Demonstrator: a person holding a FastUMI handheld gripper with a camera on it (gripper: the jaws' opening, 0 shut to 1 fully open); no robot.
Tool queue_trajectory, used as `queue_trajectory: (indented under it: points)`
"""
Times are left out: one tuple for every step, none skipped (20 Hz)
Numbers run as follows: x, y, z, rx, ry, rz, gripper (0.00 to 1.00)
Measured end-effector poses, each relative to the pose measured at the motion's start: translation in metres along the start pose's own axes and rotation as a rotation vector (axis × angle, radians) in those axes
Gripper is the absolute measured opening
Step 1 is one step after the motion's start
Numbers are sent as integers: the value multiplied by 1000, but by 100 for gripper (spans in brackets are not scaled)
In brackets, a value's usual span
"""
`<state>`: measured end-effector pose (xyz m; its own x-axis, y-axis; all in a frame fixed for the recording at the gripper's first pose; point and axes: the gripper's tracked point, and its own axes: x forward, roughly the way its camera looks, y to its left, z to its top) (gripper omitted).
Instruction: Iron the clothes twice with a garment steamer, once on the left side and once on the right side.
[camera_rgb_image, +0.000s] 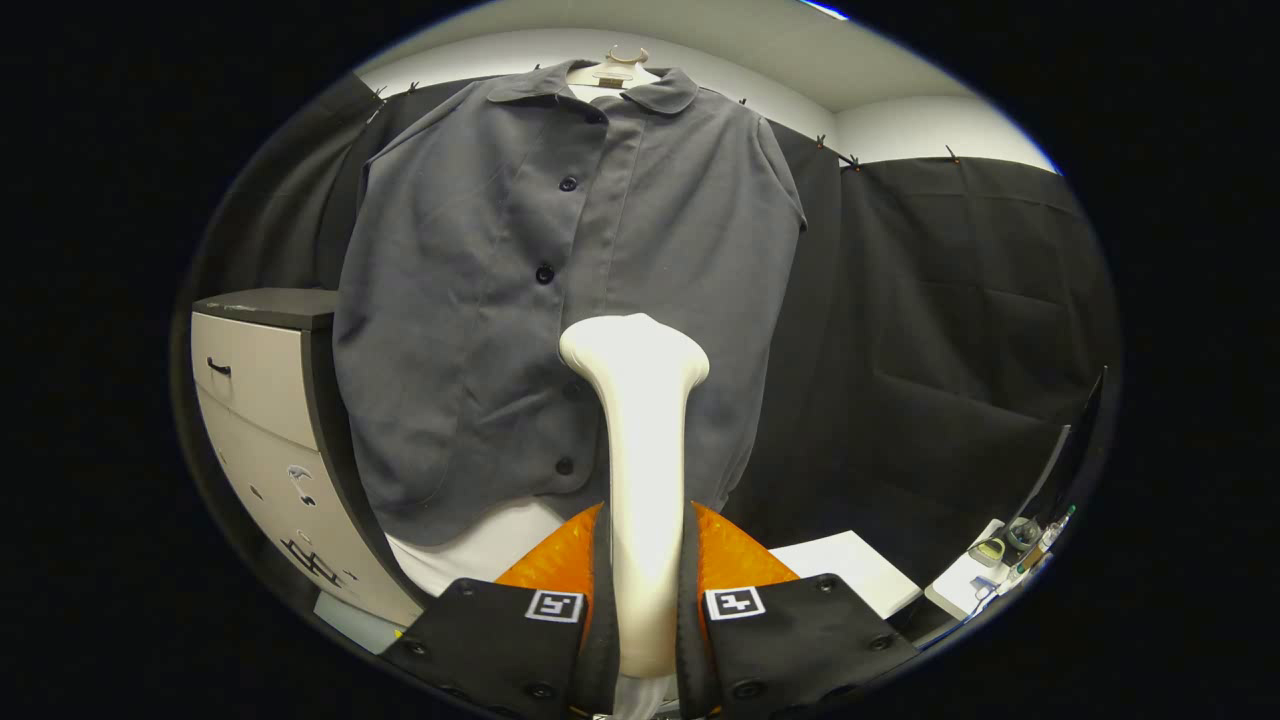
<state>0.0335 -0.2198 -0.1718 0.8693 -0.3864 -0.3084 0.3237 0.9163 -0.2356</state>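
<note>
— Claw (648, 560) state?
— Clamped on the white garment steamer (640, 460); both orange fingers (560, 560) press its handle.
— Surroundings, left to right?
— Grey drawer cabinet (262, 400), then the grey button-up shirt (520, 300) on its hanger, just beyond the steamer head.

One grey shirt (560, 300) on one hanger (620, 62). Four dark buttons (544, 273) counted down its front, perhaps a fifth hidden. One white steamer (640, 470), clamped in one claw (640, 600) by two fingers (560, 560). One drawer cabinet (265, 400), far left. Right, a few small items (1010, 545), too blurred to count.
</note>
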Motion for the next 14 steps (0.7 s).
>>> queue_trajectory:
  points:
    - [-1, 0, -5, 1, 7, 0, 31]
    - [-1, 0, -10, 0, 13, 0, 31]
    - [-2, 0, -15, -2, 21, -1, 31]
    - [-2, 1, -21, 0, 29, -1, 31]
    - [-2, 1, -26, 3, 36, -1, 31]
    - [-3, 1, -33, 4, 44, -2, 31]
    - [-4, 2, -38, 4, 52, -3, 31]
    - [-4, 2, -42, 7, 59, -3, 31]
    - [-5, 2, -46, 10, 62, -5, 31]
    - [-6, 2, -50, 12, 65, -10, 31]
    - [-7, 3, -54, 14, 70, -12, 31]
    - [-8, 3, -58, 16, 75, -13, 31]
    - [-8, 3, -61, 17, 79, -12, 31]
    - [-9, 4, -62, 17, 80, -13, 31]
